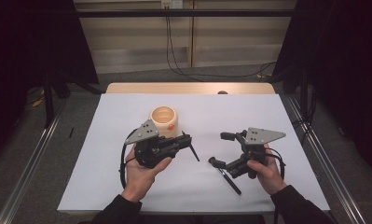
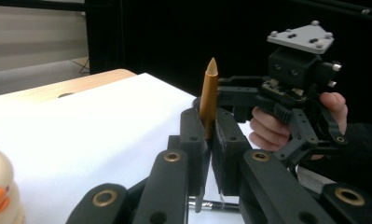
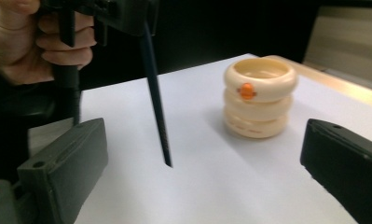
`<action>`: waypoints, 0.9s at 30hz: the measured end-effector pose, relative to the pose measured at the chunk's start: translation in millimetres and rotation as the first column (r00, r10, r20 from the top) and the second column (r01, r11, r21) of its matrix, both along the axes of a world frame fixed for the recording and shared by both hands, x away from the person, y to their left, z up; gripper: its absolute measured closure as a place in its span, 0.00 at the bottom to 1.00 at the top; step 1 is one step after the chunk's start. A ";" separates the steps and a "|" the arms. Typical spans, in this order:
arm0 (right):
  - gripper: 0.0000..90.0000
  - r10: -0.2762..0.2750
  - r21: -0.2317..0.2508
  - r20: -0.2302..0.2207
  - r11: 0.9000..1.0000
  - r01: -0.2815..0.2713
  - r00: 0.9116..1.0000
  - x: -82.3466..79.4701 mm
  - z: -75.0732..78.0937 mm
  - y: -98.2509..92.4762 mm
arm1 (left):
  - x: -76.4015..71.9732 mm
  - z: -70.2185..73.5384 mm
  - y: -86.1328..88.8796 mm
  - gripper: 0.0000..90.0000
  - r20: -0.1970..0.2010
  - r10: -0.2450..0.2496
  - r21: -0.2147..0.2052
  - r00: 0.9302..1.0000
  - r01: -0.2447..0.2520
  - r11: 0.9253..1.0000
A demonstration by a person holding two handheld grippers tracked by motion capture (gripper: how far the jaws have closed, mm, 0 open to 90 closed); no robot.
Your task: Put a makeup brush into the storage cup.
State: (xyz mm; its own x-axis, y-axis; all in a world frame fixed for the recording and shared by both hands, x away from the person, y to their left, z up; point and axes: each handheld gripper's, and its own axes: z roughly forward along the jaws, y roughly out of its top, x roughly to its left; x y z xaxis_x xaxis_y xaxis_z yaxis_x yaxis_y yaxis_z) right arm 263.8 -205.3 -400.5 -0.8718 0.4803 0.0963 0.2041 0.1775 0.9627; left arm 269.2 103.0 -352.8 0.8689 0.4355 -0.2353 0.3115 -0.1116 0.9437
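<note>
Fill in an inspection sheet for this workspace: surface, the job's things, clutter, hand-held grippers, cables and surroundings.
Surface: white sheet over a wooden table; flat, no stains seen.
Job's things: thin dark stick with a brown pointed end, held in the left hand-held gripper; black pen lying on the sheet by the right one; cream ringed pot with an orange dot, upright.
Clutter: nothing seen.
Grippers: left hand-held gripper shut on the stick; right hand-held gripper open, nothing between its jaws.
Cables: gripper cable loops beside the left hand; wall cables run down to the floor behind the table.
Surroundings: black curtains both sides, metal rails along the floor.
</note>
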 end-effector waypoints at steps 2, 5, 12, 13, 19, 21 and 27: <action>0.01 -0.028 0.010 0.001 1.000 0.028 1.000 -2.8 -3.5 -4.8 | 0.6 1.4 3.9 0.93 0.001 0.016 0.007 1.000 -0.016 1.000; 0.01 -0.050 0.004 0.002 0.999 0.050 0.999 -5.0 -6.3 -9.5 | 3.2 3.6 10.1 0.93 0.000 0.026 -0.013 1.000 -0.026 1.000; 0.01 -0.108 -0.017 0.011 0.994 0.108 0.994 -12.4 -11.7 -20.2 | 5.8 5.2 17.8 0.93 0.005 0.046 -0.005 0.999 -0.046 0.999; 0.01 -0.116 -0.021 0.016 0.993 0.117 0.993 -14.3 -12.5 -22.0 | 6.1 6.7 19.1 0.93 0.007 0.054 0.004 0.999 -0.054 0.999; 0.00 -0.159 -0.015 0.020 0.987 0.160 0.987 -21.4 -16.6 -33.2 | 12.6 16.1 26.3 0.93 0.029 0.080 0.006 0.996 -0.080 0.997; 0.00 -0.177 -0.010 0.009 0.984 0.177 0.984 -23.5 -19.1 -37.0 | 14.1 17.5 28.4 0.93 0.032 0.080 -0.003 0.996 -0.080 0.997; 0.00 -0.220 -0.016 0.025 0.975 0.221 0.975 -31.5 -25.3 -44.7 | 21.5 17.9 32.8 0.93 0.045 0.086 0.024 0.995 -0.087 0.996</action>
State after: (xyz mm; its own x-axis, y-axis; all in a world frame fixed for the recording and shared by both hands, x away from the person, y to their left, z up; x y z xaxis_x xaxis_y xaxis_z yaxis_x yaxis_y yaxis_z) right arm 232.3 -250.0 -425.8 -0.7461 0.6625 0.0667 0.2179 0.1484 0.9646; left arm 290.6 135.8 -335.0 0.8370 0.5148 -0.1856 0.2794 -0.1103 0.9538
